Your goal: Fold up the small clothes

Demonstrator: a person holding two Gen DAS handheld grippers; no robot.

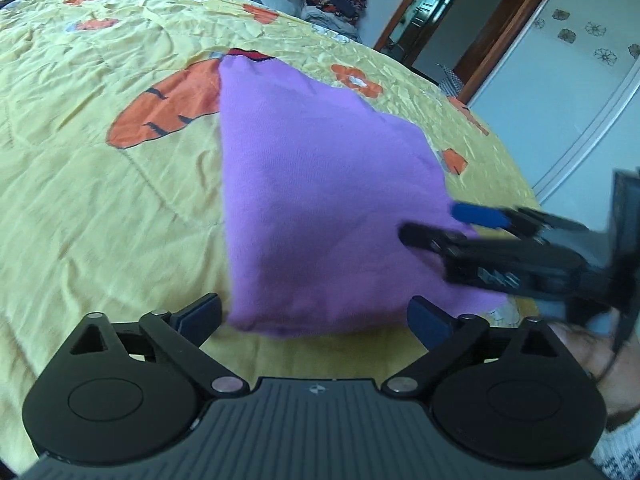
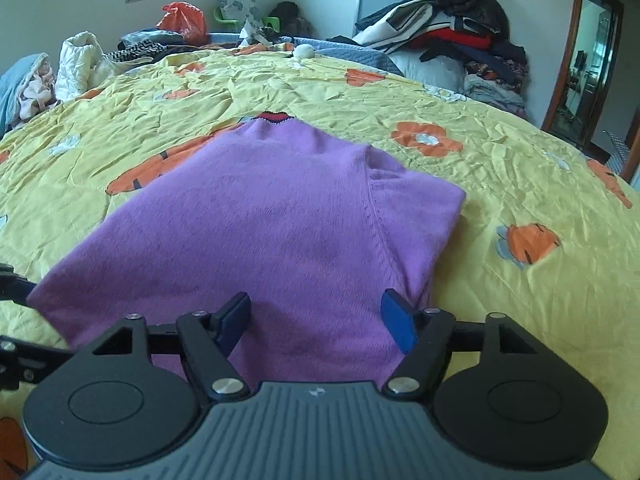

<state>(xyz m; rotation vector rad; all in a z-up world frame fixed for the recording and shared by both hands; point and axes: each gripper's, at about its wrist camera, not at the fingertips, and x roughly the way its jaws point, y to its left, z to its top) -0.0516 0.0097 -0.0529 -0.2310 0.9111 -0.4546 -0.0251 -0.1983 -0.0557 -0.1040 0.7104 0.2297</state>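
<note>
A folded purple knitted sweater (image 1: 320, 200) lies flat on the crumpled yellow bedspread printed with orange flowers (image 1: 100, 200), its red-and-dark collar at the far end. The left gripper (image 1: 316, 314) hangs at the near hem, fingers spread wide and holding nothing, the folded edge lying just ahead between the two dark blue pads (image 1: 200, 314). Further right, the right gripper (image 2: 316, 316) sits low over the sweater's near right part, its fingers also apart and empty, purple knit showing between them. A heap of dark clothes (image 2: 460, 28) is piled beyond the bed.
</note>
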